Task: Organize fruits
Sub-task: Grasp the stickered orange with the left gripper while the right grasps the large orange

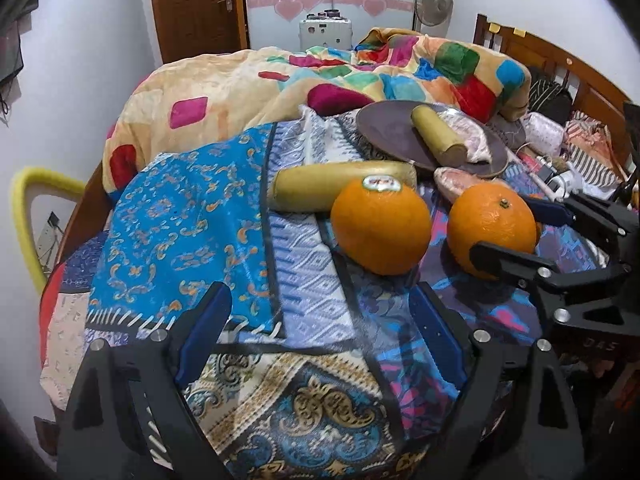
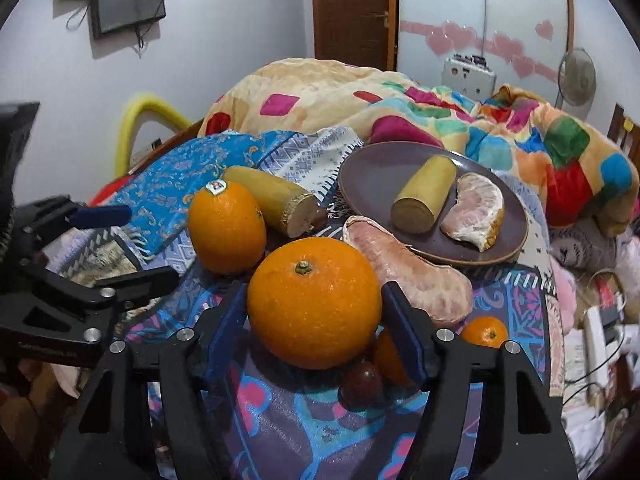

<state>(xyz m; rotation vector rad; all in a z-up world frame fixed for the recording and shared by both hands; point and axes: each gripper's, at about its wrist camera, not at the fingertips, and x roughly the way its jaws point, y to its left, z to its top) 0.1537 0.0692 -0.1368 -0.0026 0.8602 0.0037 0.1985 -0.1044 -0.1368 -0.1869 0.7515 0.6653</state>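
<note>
Right gripper (image 2: 314,312) has its fingers on either side of the near orange (image 2: 314,304), can't tell if it's squeezing. Left gripper (image 1: 320,336) hangs spread apart over the cloth (image 1: 192,220). Plate (image 2: 372,176) sits farther back, right.

The left gripper (image 1: 320,332) hovers low with its jaws spread wide and nothing between them. The right gripper (image 2: 314,320) sits to its right, jaws parted, its blue pads (image 2: 404,336) not visibly pressing on anything.
</note>
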